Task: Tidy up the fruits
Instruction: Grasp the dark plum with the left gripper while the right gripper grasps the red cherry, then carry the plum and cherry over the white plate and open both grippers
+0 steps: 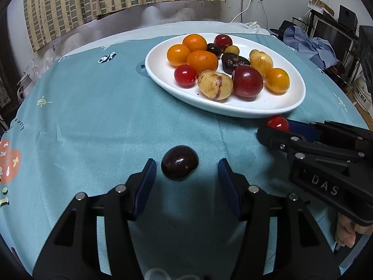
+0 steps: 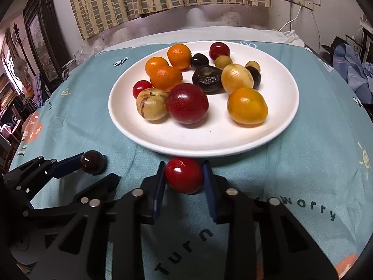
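- Left wrist view: my left gripper [image 1: 185, 175] stands part open, pads clear of the dark cherry [image 1: 179, 166] that lies on the cloth [image 1: 105, 116] between them, nearer the left pad. Nothing is held here.
- Risk: the cherry is round and glossy; if I close off-centre, the near pad likely nudges it first and it rolls out toward the plate [image 1: 163, 79] or sideways.
- The plate sits well beyond, already crowded with oranges, plums and small tomatoes; a dropped fruit could knock others loose.
- My right gripper [image 1: 275, 128] shows at the right edge, near the plate rim, close enough that the two tools might clash if both swing in together.
- Right wrist view: my right gripper [image 2: 184, 177] is nearly closed, both blue pads pressing the red tomato [image 2: 184, 177] just beside the plate's [image 2: 209, 149] near rim.
- Risk: the skin looks thin and slick; too hard a squeeze may split it, too light and it slips on the lift.
- Lifting forward too low could catch the rim and tip the plate.
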Demonstrator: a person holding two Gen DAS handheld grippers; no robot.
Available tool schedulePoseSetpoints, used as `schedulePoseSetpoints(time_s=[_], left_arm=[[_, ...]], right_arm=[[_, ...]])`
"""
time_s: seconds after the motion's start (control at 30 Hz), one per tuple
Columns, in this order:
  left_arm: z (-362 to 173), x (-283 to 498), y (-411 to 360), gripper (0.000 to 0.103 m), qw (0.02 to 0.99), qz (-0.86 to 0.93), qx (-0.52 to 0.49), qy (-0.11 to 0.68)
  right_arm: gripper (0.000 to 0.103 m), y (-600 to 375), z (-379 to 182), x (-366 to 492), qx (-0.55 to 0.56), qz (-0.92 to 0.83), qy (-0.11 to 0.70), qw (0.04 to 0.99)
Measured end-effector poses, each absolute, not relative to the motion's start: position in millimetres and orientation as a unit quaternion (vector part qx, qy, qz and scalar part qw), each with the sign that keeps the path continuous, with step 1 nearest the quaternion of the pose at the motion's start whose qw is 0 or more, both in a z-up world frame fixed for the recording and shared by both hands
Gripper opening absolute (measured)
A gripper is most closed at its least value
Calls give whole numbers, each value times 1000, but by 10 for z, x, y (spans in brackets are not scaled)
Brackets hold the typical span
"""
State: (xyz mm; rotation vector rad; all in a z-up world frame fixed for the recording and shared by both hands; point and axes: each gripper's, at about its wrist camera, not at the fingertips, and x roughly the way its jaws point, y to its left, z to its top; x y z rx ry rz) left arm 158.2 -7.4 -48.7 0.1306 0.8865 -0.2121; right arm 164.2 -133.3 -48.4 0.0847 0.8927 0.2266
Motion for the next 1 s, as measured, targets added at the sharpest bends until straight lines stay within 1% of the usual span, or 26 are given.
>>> schedulePoseSetpoints(time_s=[0.17, 0.23, 0.3, 0.37, 0.43, 0.47, 0.6, 0.77, 0.87, 1.0], left_arm=[[-486, 1582, -73, 57, 896, -103, 63, 427], [-486, 1580, -71, 56, 896, -105, 62, 427], [-481, 1572, -71, 48, 896, -110, 60, 425], [-472, 1561, -78, 44, 898, -110, 61, 422], [-460, 1543, -70, 37, 900, -107, 61, 419], [-444, 1528, -63, 31, 902, -104, 60, 415], [-399, 1411, -89, 31, 908, -106, 64, 400], [-253, 1091, -169, 31, 922, -110, 83, 363], [-97, 926, -137, 31, 929, -119, 73, 343], [273, 761, 6, 31, 942, -128, 39, 308]], right_arm=[[29, -1354, -484, 1641, 43, 113, 431, 894], [29, -1358, -482, 1622, 43, 117, 431, 894], [29, -1364, -480, 1599, 43, 119, 431, 893], [29, -1368, -480, 1565, 43, 121, 431, 893], [29, -1386, -481, 1518, 45, 121, 431, 893], [29, -1391, -485, 1491, 45, 121, 432, 893], [29, -1462, -466, 1326, 49, 122, 433, 892], [29, -1598, -372, 1070, 65, 121, 422, 896], [29, -1733, -234, 840, 78, 125, 399, 905], [29, -1922, 62, 609, 86, 124, 354, 923]])
